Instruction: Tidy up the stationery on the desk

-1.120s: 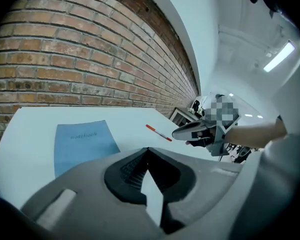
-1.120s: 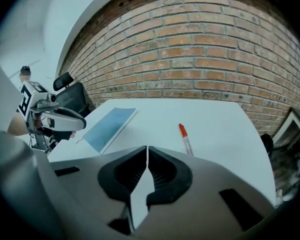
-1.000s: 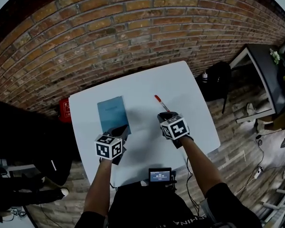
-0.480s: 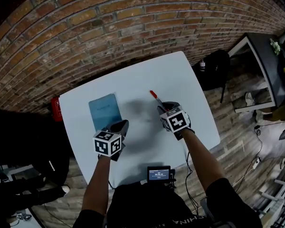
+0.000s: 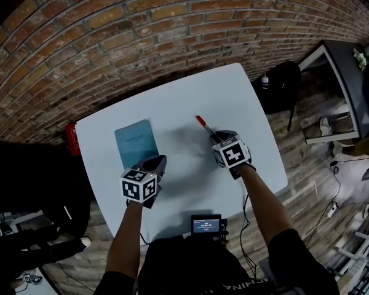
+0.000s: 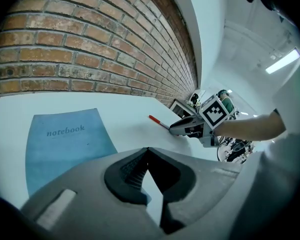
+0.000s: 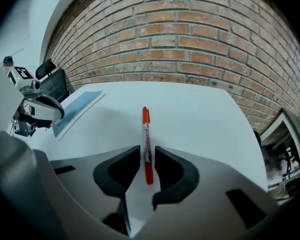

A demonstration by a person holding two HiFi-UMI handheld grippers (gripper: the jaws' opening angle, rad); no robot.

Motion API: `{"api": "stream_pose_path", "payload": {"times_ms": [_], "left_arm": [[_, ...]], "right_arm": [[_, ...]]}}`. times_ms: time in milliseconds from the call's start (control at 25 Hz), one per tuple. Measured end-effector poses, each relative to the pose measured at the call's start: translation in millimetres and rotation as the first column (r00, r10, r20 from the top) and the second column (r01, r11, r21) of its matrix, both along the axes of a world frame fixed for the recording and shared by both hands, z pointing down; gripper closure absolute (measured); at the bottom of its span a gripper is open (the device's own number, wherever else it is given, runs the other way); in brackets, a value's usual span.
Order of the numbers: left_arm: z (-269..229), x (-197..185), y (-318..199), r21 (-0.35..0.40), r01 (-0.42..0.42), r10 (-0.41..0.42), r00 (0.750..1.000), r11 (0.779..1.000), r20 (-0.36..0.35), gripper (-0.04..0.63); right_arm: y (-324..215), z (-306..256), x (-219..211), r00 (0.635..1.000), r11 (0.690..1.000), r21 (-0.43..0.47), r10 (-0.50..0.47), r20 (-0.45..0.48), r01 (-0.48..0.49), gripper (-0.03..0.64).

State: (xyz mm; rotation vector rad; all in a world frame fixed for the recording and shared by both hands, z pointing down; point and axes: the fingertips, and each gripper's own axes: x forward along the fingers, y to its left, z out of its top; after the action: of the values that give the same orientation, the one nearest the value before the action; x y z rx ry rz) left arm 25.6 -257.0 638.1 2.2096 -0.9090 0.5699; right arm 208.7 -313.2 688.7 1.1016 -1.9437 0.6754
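The head view looks steeply down on the white bench (image 5: 190,97) from high above. Both gripper views sit low over it, facing the brick wall (image 5: 141,35); all three share the red pen (image 5: 204,126) and notebook (image 5: 135,140).

the white table (image 5: 234,97) lies bare along its far edge and down its right side. the blue notebook (image 5: 135,139) lies flat on the left and the red pen (image 5: 202,124) near the middle, with an open strip between them. a brick wall (image 5: 141,35) closes off the far side.
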Motion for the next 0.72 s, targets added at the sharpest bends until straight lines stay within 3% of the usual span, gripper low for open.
{"api": "stream_pose_path", "payload": {"times_ms": [240, 720], "left_arm": [[1.5, -2.4, 0.8, -0.001, 0.003, -0.003, 1.000, 1.000, 0.007, 0.584], [-9.7, -11.3, 6.2, 0.023, 0.022, -0.022, 1.000, 0.999, 0.015, 0.584]], "right_arm": [[1.1, -0.3, -0.2, 0.999, 1.000, 0.005, -0.008, -0.033, 0.008, 0.562], [11.4, -4.3, -8.0, 0.999, 1.000, 0.003, -0.009, -0.046, 0.009, 0.569]]}}
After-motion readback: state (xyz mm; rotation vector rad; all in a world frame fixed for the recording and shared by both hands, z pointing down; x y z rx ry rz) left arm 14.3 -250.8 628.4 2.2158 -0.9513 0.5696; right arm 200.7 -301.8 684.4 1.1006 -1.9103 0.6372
